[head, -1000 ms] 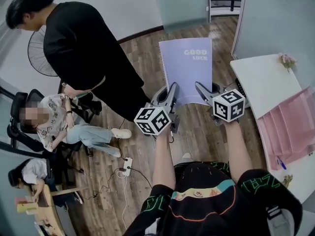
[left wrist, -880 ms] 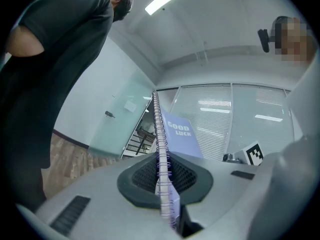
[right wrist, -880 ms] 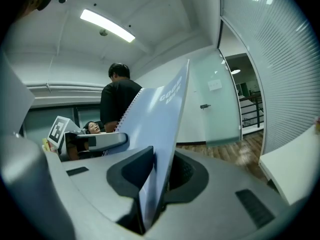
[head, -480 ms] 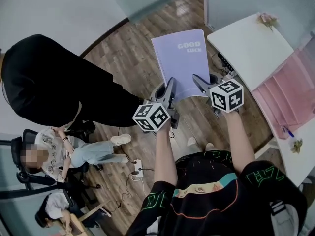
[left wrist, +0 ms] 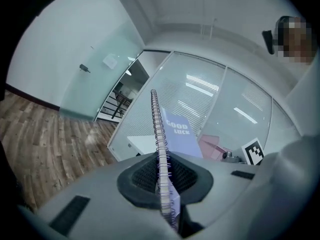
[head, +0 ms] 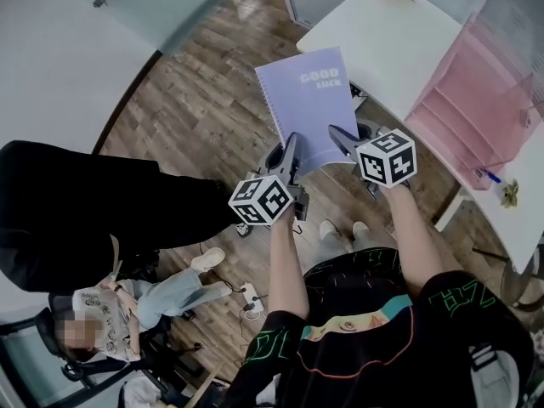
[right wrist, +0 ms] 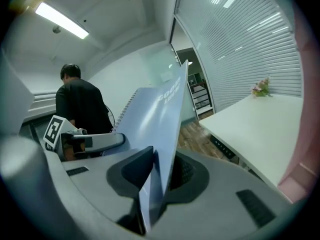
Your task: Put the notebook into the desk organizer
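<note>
notebook nearer desk, grippers outstretched, clamping it

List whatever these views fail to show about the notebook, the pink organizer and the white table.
- Organizer: cut off by the head view's right edge, slot contents unseen; the right gripper view shows only a pink sliver.
- Notebook: its lower edge is hidden inside the left tool and right tool.
- Small object beside the pen on the table: too small to identify.

Lower frame: black T-shirt with green sleeve lettering, orange-and-teal chest bands. Grey left gripper and right gripper bear black-and-white marker cubes.
</note>
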Tool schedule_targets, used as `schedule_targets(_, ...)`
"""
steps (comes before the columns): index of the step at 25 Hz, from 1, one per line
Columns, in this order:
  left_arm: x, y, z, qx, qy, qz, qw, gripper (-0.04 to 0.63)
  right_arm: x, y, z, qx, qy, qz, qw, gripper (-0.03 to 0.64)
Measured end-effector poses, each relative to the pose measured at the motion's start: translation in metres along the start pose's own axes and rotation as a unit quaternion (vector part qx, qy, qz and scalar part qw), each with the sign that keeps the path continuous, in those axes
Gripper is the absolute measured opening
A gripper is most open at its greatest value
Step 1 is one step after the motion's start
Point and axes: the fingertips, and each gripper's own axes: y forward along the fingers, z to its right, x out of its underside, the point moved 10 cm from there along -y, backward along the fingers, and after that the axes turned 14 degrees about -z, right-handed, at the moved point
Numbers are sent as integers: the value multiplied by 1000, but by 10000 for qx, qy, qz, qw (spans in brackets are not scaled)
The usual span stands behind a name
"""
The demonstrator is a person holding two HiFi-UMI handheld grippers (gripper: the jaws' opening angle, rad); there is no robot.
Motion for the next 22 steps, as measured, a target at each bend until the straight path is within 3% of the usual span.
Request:
schedule_targets(12, 48, 48, 9, 602, -95, -1065, 9924, 29, 77, -24, 28, 570, 1079, -130, 9924, 75)
schedule_targets(18, 80, 69, 14, 864, -128, -1632, 9827, 29, 124, -35, 35, 843, 1650, -196, 9825, 75)
schedule_targets(22, 102, 86, 26, 1103, -57, -2074, 9720, 29, 158, -49, 39, 1096, 2065, -208, 9721, 75)
